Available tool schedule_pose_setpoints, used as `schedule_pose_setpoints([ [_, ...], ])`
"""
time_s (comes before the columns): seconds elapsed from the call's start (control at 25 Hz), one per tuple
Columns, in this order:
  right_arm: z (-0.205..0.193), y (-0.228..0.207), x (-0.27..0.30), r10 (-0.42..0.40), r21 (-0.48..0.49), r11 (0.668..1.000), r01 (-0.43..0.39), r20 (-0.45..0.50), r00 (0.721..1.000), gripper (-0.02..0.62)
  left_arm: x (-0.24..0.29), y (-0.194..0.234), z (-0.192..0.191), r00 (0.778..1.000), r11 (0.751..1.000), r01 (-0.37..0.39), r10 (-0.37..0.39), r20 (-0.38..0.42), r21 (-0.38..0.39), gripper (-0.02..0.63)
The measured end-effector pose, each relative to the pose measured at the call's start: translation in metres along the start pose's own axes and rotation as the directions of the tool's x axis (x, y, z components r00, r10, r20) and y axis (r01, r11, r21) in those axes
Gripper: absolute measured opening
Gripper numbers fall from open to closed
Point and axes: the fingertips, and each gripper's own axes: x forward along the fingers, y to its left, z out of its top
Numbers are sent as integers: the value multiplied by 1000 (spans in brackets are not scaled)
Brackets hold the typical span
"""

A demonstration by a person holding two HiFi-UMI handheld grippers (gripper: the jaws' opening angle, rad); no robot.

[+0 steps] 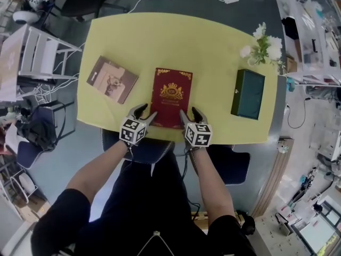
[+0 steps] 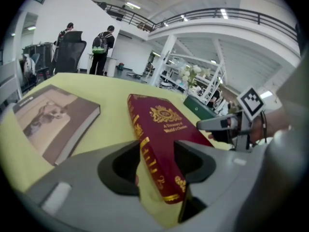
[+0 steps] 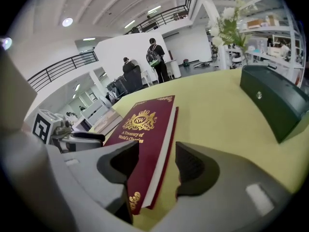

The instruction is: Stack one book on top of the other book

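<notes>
Red hardcover book [image 1: 171, 97] lies flat at the near edge of the yellow table [image 1: 213, 41], apart from the brown book [image 1: 112, 79] on its left. The left gripper [image 1: 148, 111] and right gripper [image 1: 189, 112] each straddle one near corner, jaws spread wide, not clamped.

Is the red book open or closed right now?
Closed. The red book lies on the table, front cover up, pages sandwiched between covers.

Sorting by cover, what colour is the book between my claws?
The book is dark red with gold decoration; head view shows it best.
</notes>
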Motion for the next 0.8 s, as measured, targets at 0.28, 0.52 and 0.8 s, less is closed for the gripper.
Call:
schedule_pose_setpoints([
  [0.28,41,-26,-68,-74,19,997,72,135,988,114,-55,9,39,990,995,-88,81,114,54,148],
  [0.52,81,9,-123,-66,7,998,67,253,965,39,-111,-13,85,968,985,-129,100,229,116,28],
  [0.8,114,83,-181,-15,-93,994,53,365,931,3,-169,-57,110,951,983,-77,22,308,168,8],
])
